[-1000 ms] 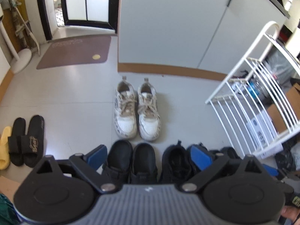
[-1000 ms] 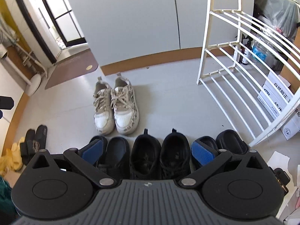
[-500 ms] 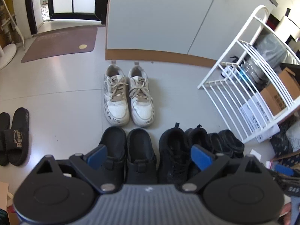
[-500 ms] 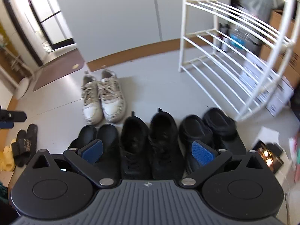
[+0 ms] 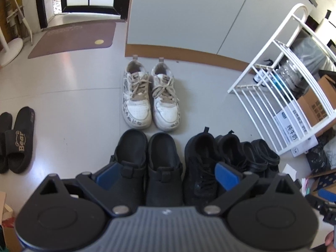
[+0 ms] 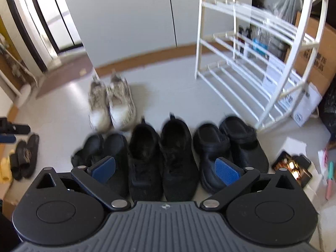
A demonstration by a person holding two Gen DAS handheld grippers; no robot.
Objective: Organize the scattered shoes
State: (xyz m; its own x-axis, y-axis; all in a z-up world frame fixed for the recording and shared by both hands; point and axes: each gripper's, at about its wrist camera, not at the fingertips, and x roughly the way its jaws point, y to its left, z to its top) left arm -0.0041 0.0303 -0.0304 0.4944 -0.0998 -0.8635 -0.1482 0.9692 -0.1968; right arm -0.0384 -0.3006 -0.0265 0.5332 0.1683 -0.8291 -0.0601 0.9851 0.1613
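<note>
Three black pairs stand in a row on the floor: black clogs (image 5: 147,159), black sneakers (image 6: 163,153) and chunky black slip-ons (image 6: 229,147). Beyond the row sit white laced sneakers (image 5: 150,96), side by side with toes toward me. My left gripper (image 5: 167,175) hangs open above the clogs and sneakers, holding nothing. My right gripper (image 6: 166,169) is open too, over the black sneakers, empty. Black slides (image 5: 17,140) lie apart at the far left, with a yellow slipper (image 6: 4,169) beside them in the right wrist view.
A white wire shoe rack (image 6: 252,63) stands at the right, with cardboard boxes (image 5: 315,103) and bottles behind it. A grey cabinet (image 5: 178,14) rises behind the white sneakers. A brown doormat (image 5: 73,38) lies before the door. Small clutter (image 6: 292,166) sits at the right.
Both grippers have pulled back and risen, so the shoe row shows more fully. The right view has swung toward the rack and is blurred. Both stay open and empty.
</note>
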